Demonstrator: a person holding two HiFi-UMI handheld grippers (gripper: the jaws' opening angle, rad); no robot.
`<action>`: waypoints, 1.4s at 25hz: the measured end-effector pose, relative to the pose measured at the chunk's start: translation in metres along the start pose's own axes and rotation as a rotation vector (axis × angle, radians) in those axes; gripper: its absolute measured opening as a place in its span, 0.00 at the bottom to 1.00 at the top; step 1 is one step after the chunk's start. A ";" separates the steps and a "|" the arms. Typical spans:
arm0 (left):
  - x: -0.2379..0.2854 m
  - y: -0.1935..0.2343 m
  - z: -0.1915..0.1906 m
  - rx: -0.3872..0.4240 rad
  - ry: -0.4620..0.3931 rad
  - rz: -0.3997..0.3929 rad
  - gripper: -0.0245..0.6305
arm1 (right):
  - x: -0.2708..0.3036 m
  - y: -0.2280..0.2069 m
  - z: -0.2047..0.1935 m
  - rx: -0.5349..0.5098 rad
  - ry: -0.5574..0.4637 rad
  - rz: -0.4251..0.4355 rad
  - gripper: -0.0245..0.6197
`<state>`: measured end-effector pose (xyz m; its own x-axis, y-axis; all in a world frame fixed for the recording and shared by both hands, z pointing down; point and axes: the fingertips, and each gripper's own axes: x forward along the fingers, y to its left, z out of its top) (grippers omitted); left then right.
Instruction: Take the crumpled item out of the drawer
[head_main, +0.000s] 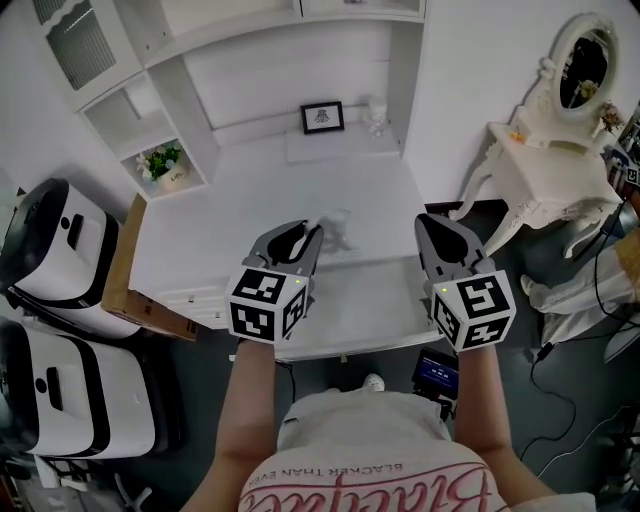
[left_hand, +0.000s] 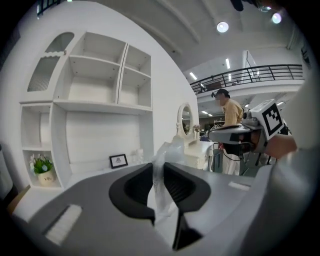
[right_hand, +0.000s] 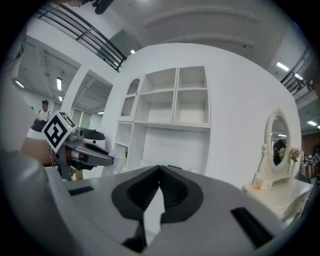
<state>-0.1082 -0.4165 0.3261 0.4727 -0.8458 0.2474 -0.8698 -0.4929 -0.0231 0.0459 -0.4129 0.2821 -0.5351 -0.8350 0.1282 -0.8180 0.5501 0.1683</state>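
wide white desk surface (head_main: 260, 170) below. over its front edge, grey left gripper (head_main: 312, 232), jaws narrowly parted and clamped on crumpled clear plastic wrap (left_hand: 162, 165), which pokes up past jaw tips, off the surface. alongside, grey right gripper (head_main: 432, 222), jaws pressed together, nothing between.

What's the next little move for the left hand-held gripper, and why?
Probably set the crumpled item down on the desk: the left hand-held gripper is shut on it and holds it in the air above the desk top.
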 end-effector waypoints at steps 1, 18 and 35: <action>-0.003 0.004 0.009 0.013 -0.031 0.018 0.16 | 0.001 0.001 0.005 -0.005 -0.013 0.002 0.05; -0.084 0.069 0.108 0.104 -0.481 0.352 0.16 | -0.007 0.006 0.077 -0.038 -0.218 -0.026 0.05; -0.105 0.081 0.120 0.150 -0.544 0.395 0.16 | 0.002 0.009 0.084 -0.060 -0.232 -0.052 0.05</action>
<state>-0.2115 -0.3925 0.1825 0.1622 -0.9307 -0.3278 -0.9810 -0.1163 -0.1554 0.0193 -0.4107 0.2015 -0.5323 -0.8395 -0.1093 -0.8355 0.5003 0.2271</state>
